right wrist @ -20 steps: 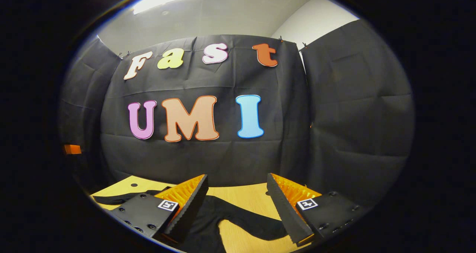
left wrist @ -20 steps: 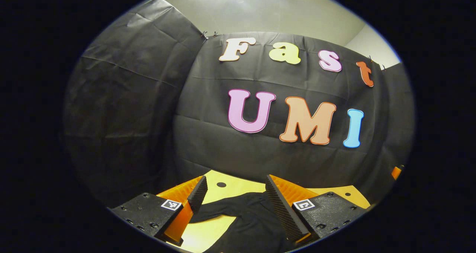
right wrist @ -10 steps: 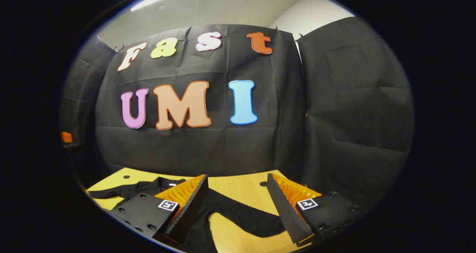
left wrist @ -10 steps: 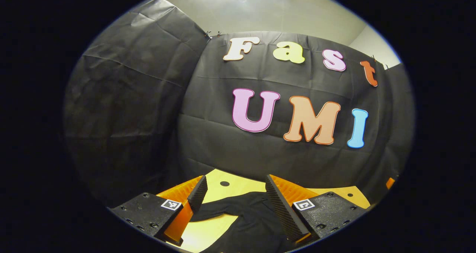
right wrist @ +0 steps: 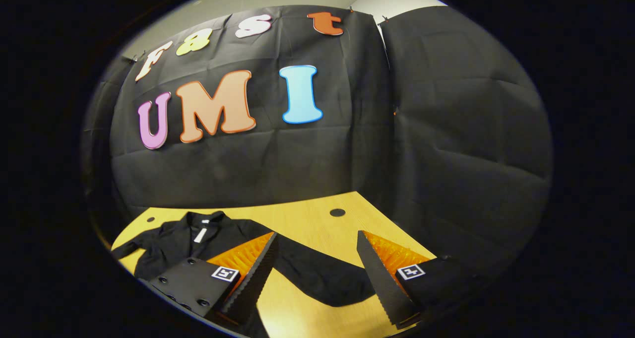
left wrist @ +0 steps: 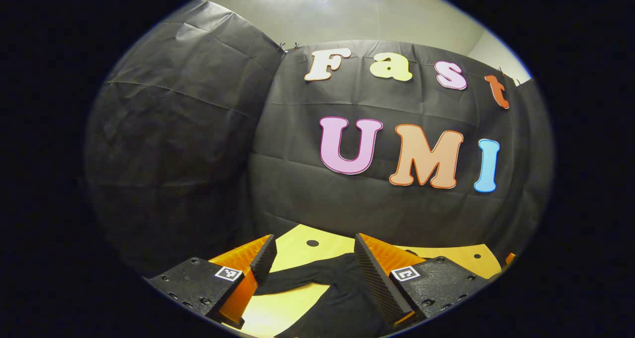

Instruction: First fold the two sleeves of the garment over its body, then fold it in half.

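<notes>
A black garment (right wrist: 188, 236) lies flat on the yellow wooden table (right wrist: 307, 224), collar toward the far wall, with a white tag at the neck. One sleeve (right wrist: 322, 278) stretches out to the right and passes under my right gripper (right wrist: 317, 273), which hangs open above it, fingers wide apart. In the left gripper view the garment (left wrist: 337, 291) lies below my left gripper (left wrist: 312, 268), whose open jaws frame the other sleeve (left wrist: 292, 282) running off to the left.
Black cloth walls close the booth at the back and both sides. The table (left wrist: 297, 251) has small round holes (right wrist: 337, 212) near its far edge. Bare tabletop lies right of the garment in the right gripper view.
The right gripper has tilted down and risen, bringing the collar and body of the garment into view. The left gripper has drifted slightly left. Both stay open.
</notes>
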`<action>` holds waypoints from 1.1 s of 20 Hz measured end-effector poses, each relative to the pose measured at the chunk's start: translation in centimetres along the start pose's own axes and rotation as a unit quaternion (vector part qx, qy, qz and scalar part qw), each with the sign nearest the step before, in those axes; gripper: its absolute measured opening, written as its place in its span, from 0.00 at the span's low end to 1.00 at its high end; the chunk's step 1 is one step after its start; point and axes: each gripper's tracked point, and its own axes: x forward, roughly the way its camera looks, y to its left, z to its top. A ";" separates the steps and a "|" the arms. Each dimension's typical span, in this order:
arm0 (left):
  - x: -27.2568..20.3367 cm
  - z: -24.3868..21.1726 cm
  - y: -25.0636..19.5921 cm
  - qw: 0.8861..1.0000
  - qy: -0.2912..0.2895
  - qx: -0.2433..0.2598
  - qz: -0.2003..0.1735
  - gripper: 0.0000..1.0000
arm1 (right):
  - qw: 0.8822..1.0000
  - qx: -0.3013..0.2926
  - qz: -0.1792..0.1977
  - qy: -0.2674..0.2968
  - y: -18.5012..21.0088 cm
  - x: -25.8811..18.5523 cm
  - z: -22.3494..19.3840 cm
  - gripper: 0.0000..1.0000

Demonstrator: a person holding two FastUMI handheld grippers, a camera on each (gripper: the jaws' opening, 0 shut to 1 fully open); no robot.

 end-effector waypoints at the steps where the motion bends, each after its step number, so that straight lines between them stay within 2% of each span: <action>1: 0.0 -0.2 0.1 1.000 0.002 0.004 0.004 0.93 | 1.000 -0.003 -0.002 0.011 -0.5 0.8 -1.0 1.00; 5: -0.4 -0.4 0.2 1.000 0.007 0.011 0.012 0.92 | 0.998 0.009 -0.004 0.063 -2.4 3.8 -4.5 0.99; 8: -0.5 -1.0 0.6 0.999 0.014 0.022 0.021 0.92 | 0.997 0.009 -0.023 0.077 -3.4 6.1 -6.1 0.98; 13: -0.5 -1.1 0.8 0.999 0.019 0.026 0.031 0.93 | 0.991 -0.006 -0.036 0.131 -3.6 9.3 -10.1 1.00; 18: -0.6 -1.2 1.1 0.998 0.024 0.031 0.040 0.93 | 0.983 -0.027 -0.052 0.172 -5.7 9.8 -14.0 0.99; 22: -0.9 -1.3 1.2 0.998 0.032 0.032 0.039 0.92 | 0.978 -0.033 -0.049 0.201 -6.1 9.4 -16.4 1.00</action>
